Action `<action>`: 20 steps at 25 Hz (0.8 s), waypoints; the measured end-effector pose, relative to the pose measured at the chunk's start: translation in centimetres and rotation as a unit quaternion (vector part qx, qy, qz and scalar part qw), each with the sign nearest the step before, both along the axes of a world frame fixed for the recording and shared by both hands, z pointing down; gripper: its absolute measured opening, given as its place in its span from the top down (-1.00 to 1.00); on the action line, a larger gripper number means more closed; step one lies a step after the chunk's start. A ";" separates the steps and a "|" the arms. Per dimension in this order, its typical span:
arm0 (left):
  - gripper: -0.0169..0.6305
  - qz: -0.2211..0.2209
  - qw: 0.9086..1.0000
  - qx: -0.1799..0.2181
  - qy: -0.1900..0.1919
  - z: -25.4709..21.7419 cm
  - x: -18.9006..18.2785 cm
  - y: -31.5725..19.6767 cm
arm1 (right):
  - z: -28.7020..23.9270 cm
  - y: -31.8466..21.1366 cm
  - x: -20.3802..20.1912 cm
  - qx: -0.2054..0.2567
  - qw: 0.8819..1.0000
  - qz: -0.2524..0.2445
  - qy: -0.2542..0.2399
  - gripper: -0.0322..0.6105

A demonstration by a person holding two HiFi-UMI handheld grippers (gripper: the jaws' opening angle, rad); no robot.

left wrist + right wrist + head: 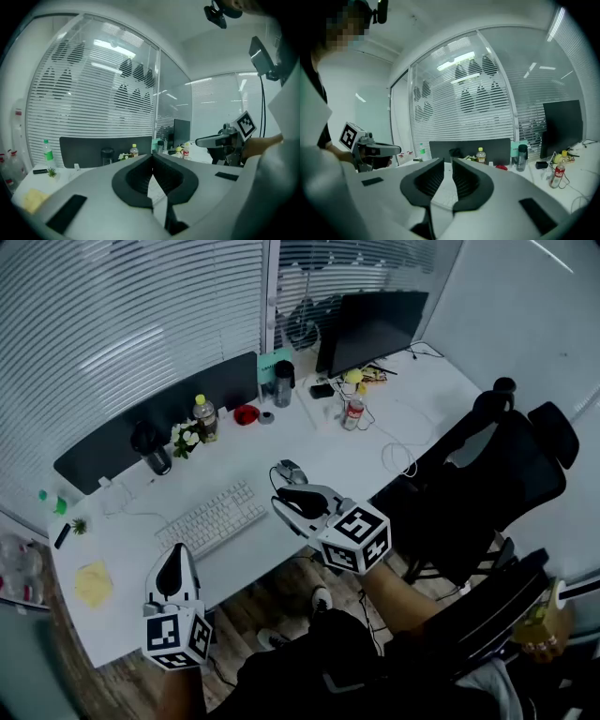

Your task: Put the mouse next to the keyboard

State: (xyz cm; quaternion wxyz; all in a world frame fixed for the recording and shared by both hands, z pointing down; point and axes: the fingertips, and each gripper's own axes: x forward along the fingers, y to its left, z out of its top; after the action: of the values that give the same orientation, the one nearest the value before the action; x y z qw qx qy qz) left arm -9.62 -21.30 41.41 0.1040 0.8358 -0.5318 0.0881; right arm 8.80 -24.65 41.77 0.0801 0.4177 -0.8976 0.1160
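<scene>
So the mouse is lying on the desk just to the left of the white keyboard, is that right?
Not quite. The mouse does lie on the desk, but it is just to the right of the white keyboard, off its right-hand end, not to the left. The head view shows this.

White keyboard [211, 519] on white worktop [422, 395]; grey-black mouse [290, 471] at 2 o'clock; yellow cloth [93, 583] at 8 o'clock; red dish [247, 414] (12 o'clock); black-and-white square markers on left hand-held gripper [175, 557] and right hand-held gripper [284, 500].
</scene>
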 end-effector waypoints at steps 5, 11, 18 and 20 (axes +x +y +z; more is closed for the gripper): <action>0.86 -0.031 0.999 0.005 0.008 -1.5 -0.1 0.9 | -2.4 0.8 0.1 0.021 0.999 -0.030 0.010 0.84; 0.86 -0.074 0.997 0.019 -0.005 -3.1 0.6 1.4 | -4.8 0.7 2.3 0.035 0.998 -0.047 0.009 0.89; 0.86 -0.092 0.993 0.060 -0.032 -5.9 2.8 0.5 | -7.4 -1.2 4.5 0.061 0.997 -0.040 0.016 0.90; 0.86 -0.094 0.993 0.063 -0.028 -6.3 3.1 -0.4 | -7.8 -2.0 4.7 0.069 0.996 -0.043 0.025 0.90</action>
State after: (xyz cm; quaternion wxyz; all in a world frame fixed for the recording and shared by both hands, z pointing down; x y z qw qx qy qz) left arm -6.47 -21.72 35.13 0.0438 0.7841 -0.6155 0.0672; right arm 13.47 -26.66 34.01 0.0783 0.3865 -0.9181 0.0394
